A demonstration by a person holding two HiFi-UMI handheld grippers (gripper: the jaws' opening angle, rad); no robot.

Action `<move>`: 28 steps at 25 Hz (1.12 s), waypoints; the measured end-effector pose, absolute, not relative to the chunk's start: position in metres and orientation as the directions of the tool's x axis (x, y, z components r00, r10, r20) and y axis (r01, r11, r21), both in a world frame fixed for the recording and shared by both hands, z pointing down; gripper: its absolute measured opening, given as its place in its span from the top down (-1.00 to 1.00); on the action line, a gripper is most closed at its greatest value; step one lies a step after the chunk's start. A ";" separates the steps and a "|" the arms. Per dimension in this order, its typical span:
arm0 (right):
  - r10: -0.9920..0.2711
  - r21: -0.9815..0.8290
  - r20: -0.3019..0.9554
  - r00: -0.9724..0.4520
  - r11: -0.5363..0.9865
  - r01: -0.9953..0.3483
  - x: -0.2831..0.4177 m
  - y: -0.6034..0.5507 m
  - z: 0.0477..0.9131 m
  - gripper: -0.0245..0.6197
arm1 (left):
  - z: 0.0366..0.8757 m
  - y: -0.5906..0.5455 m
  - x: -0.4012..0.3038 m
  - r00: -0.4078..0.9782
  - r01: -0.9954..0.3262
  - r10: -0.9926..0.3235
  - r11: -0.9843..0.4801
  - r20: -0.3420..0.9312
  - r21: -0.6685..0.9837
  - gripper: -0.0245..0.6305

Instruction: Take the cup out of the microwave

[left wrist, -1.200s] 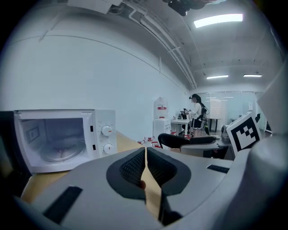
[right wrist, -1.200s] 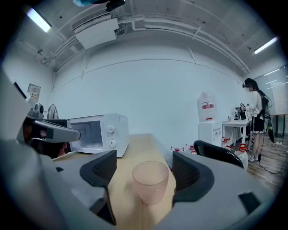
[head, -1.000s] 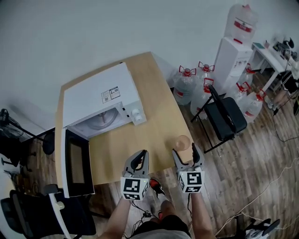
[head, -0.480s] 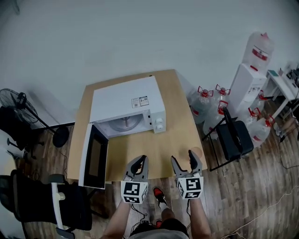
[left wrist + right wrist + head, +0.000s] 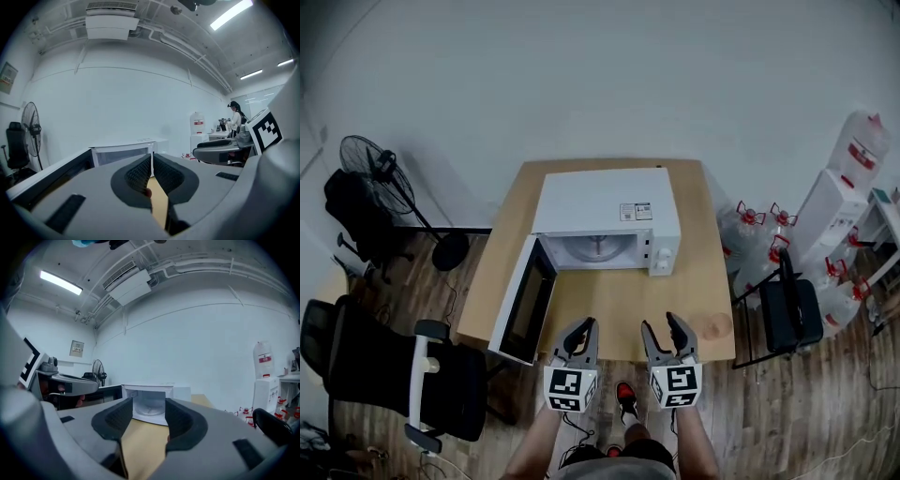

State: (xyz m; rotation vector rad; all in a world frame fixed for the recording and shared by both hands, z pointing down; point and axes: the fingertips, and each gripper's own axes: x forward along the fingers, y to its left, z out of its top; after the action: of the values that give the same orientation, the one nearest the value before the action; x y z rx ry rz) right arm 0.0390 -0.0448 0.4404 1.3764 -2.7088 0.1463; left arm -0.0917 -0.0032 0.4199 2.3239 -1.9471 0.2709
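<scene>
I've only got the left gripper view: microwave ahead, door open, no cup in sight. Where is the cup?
Observer: In the head view the cup stands on the near right corner of the table, outside the microwave.
Operator: Anything left inside?
Observer: Only the turntable shows in the cavity.
Operator: Is the right gripper holding anything?
Observer: No; its jaws are apart and closing, nothing between them.
</scene>
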 end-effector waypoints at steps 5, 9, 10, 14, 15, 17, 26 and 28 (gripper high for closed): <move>-0.761 -0.034 0.127 -0.636 0.637 -0.770 0.009 -0.033 0.432 0.35 | 0.416 0.016 -0.119 0.102 -0.993 -0.974 -0.112 0.200 -0.039 0.82; -0.732 -0.021 0.116 -0.671 0.674 -0.739 -0.010 -0.024 0.422 0.45 | 0.411 0.030 -0.138 0.055 -0.997 -0.980 -0.063 0.193 -0.036 0.82; -0.725 -0.019 0.113 -0.679 0.682 -0.731 -0.015 -0.022 0.420 0.49 | 0.410 0.033 -0.143 0.044 -0.998 -0.980 -0.052 0.192 -0.035 0.82; -0.708 -0.016 0.111 -0.698 0.701 -0.713 -0.028 -0.013 0.417 0.57 | 0.407 0.045 -0.155 0.014 -0.999 -0.982 -0.022 0.190 -0.036 0.82; -0.705 -0.015 0.111 -0.701 0.704 -0.710 -0.030 -0.010 0.417 0.61 | 0.407 0.047 -0.157 0.009 -0.999 -0.982 -0.016 0.189 -0.035 0.82; -0.698 -0.013 0.113 -0.707 0.710 -0.704 -0.033 -0.007 0.416 0.69 | 0.407 0.052 -0.160 0.000 -0.999 -0.982 -0.006 0.187 -0.034 0.82; -0.676 -0.018 0.114 -0.728 0.732 -0.681 -0.039 0.004 0.417 0.83 | 0.407 0.066 -0.168 -0.030 -0.999 -0.980 0.023 0.196 -0.036 0.82; -0.674 -0.019 0.116 -0.730 0.733 -0.680 -0.039 0.005 0.418 0.85 | 0.408 0.067 -0.169 -0.034 -0.999 -0.980 0.027 0.196 -0.037 0.82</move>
State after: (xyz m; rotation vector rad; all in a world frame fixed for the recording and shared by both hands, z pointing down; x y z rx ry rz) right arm -0.0392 0.0049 0.4185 1.1079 -2.8295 0.0919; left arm -0.1686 0.0674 0.4075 2.0998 -2.1646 0.2492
